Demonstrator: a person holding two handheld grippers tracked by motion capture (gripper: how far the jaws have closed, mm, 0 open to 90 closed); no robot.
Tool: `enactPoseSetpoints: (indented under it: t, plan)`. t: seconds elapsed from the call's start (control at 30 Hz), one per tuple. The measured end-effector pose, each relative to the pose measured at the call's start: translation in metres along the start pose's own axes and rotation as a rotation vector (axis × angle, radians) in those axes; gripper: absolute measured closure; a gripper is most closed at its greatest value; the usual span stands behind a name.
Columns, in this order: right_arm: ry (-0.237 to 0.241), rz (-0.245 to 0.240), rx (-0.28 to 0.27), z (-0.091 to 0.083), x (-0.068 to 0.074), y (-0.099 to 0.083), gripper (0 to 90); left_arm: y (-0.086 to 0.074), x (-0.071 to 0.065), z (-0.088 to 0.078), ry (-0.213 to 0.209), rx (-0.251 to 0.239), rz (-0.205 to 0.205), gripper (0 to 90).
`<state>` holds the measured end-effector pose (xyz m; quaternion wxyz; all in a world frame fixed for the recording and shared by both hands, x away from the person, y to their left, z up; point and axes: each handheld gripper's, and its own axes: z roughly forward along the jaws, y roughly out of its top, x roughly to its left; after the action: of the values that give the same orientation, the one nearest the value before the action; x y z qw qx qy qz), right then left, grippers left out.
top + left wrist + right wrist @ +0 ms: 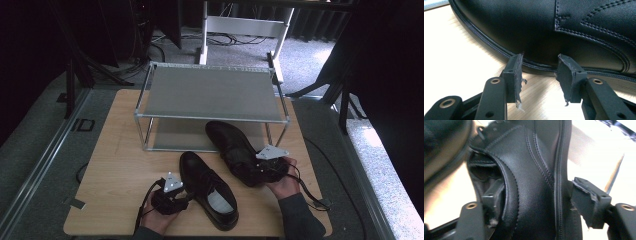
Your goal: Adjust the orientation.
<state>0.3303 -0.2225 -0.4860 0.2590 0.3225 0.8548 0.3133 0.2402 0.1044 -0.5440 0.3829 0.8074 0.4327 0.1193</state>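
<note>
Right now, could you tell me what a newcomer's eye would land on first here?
Two glossy black leather lace-up shoes on the pale wooden table: the near shoe by the left gripper, the far shoe with its heel wall between the right gripper jaws. Behind them stands a grey two-tier metal rack.

The left gripper comes up from the bottom, low over a pale wooden table; its two black jaws stand apart with a gap between them, and nothing sits in that gap; the soft pads on the jaws look torn and frayed at the edges; right in front of the tips lies a black shoe, shiny and smooth; the tips come up to the shoe's low edge, where a line of small stitches runs along the sole; more stitch lines curve across the shoe's side at the upper right.
</note>
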Motion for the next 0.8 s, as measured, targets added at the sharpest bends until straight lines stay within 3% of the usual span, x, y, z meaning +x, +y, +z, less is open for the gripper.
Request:
enactPoseSetpoints:
  t: [0.1, 0.27, 0.3, 0.33, 0.43, 0.57, 0.7, 0.8]
  plan:
    - [-0.008, 0.024, 0.001, 0.003, -0.007, 0.001, 39.1, 0.000, 0.000, 0.000, 0.001, 0.000, 0.000, 55.3]
    - [-0.038, 0.037, -0.002, 0.006, -0.017, 0.004, 57.6, 0.000, 0.000, 0.000, 0.001, -0.001, -0.001, 55.3]
    - [-0.043, 0.047, -0.001, 0.006, -0.021, 0.005, 67.0, 0.000, 0.000, 0.000, 0.000, -0.001, -0.002, 55.3]
    - [-0.043, 0.047, -0.001, 0.006, -0.021, 0.005, 67.0, 0.000, 0.000, 0.000, 0.000, -0.001, -0.002, 55.3]
    - [-0.039, 0.095, 0.000, 0.007, -0.031, 0.003, 76.3, 0.000, 0.001, 0.000, -0.004, 0.000, -0.005, 55.3]
    - [-0.036, 0.096, 0.016, 0.005, -0.032, 0.002, 80.2, 0.000, 0.001, 0.000, -0.007, 0.000, -0.007, 55.4]
    - [0.051, 0.115, 0.010, -0.001, -0.029, -0.004, 81.2, 0.000, 0.001, 0.000, -0.010, -0.001, -0.009, 55.6]
    - [0.066, 0.091, 0.026, -0.006, -0.024, -0.005, 81.1, 0.000, 0.001, 0.000, -0.008, 0.000, -0.009, 55.9]
